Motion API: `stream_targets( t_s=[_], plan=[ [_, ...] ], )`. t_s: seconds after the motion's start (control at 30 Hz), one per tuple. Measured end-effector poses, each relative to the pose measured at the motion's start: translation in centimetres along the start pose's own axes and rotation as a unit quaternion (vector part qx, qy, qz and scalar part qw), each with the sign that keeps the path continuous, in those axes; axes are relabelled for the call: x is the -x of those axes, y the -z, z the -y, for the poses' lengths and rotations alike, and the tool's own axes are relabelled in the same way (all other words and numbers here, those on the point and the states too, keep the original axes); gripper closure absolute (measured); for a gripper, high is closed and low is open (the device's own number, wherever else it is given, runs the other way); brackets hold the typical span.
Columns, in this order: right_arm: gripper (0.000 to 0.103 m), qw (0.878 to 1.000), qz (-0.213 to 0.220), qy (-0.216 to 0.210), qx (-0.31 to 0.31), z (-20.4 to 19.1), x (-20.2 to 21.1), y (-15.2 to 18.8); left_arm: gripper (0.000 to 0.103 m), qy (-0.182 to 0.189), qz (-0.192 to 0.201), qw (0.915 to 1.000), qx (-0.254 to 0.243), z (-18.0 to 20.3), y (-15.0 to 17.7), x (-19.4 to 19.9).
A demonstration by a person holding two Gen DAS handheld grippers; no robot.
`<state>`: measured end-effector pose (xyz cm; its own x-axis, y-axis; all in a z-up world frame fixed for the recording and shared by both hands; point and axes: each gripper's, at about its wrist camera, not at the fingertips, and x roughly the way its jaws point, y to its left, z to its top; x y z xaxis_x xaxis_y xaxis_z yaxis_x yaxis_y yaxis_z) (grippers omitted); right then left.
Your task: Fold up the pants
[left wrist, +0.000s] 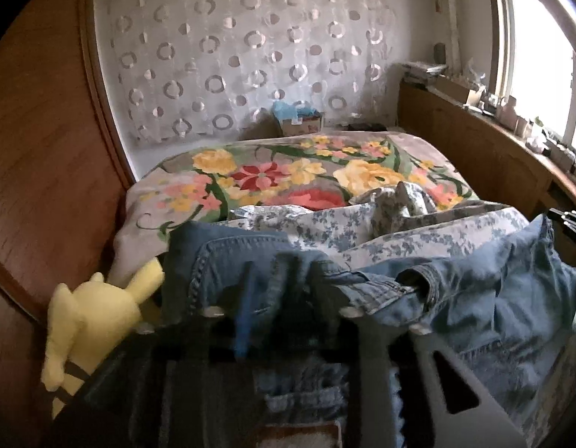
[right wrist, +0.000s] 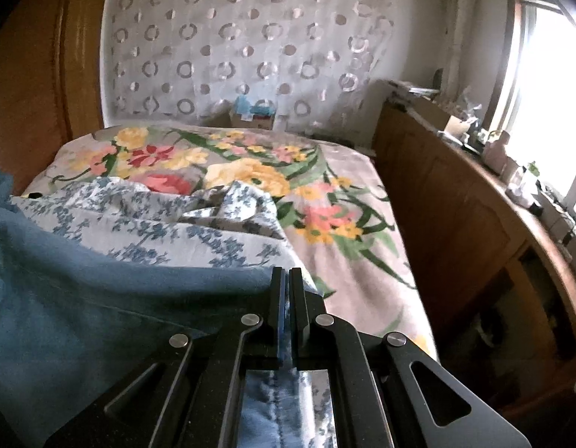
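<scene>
Through the left wrist camera we see the jeans (left wrist: 456,298) heaped on the bed's blue-flowered sheet (left wrist: 344,231), draped over our left gripper (left wrist: 284,291) — its fingers blurred, their gap unreadable. Through the right, our right gripper (right wrist: 287,287) pinches the denim's edge — fingers nearly together.

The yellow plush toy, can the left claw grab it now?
Probably not right away. The yellow plush toy sits off to the left claw's side, and the jeans are draped over the claw, so those would likely need dropping first.
</scene>
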<state>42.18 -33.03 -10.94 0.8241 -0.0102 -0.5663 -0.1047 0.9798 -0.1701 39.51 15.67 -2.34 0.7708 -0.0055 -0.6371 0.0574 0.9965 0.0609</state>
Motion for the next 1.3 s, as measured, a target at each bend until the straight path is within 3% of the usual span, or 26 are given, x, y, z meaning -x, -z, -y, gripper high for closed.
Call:
stream_targets(
  t_s=[0.17, 0.23, 0.3, 0.63, 0.9, 1.1, 1.3],
  plan=[
    [0.095, 1.0, -0.003, 0.003, -0.001, 0.7, 1.4, 0.0, 0.051, -0.004, 0.016, 0.9998, 0.011, -0.3, 0.7, 2.6],
    [0.085, 1.0, -0.003, 0.002, -0.004, 1.0, 2.3, 0.3, 0.033, 0.011, 0.023, 0.9996, 0.014, -0.2, 1.2, 3.6],
    [0.063, 1.0, -0.001, -0.006, -0.013, 1.2, 2.8, 0.8, 0.023, 0.024, 0.024, 0.9994, 0.011, 0.2, 1.8, 4.4],
    [0.058, 0.998, 0.009, -0.054, -0.039, 3.1, 9.6, 5.8, 0.022, 0.045, -0.012, 0.9989, -0.01, 3.2, 6.5, 5.3],
    [0.058, 0.994, -0.021, -0.066, -0.083, 5.8, 14.0, 10.9, 0.022, 0.066, -0.031, 0.9973, -0.002, 4.7, 10.2, 5.7],
    [0.058, 0.989, -0.058, -0.077, -0.111, 6.8, 14.4, 13.9, 0.022, 0.077, -0.035, 0.9964, 0.001, 5.4, 12.2, 6.3],
    [0.058, 0.983, -0.084, -0.092, -0.134, 7.3, 13.2, 13.6, 0.022, 0.072, -0.032, 0.9968, 0.012, 4.9, 13.0, 7.2]
  ],
)
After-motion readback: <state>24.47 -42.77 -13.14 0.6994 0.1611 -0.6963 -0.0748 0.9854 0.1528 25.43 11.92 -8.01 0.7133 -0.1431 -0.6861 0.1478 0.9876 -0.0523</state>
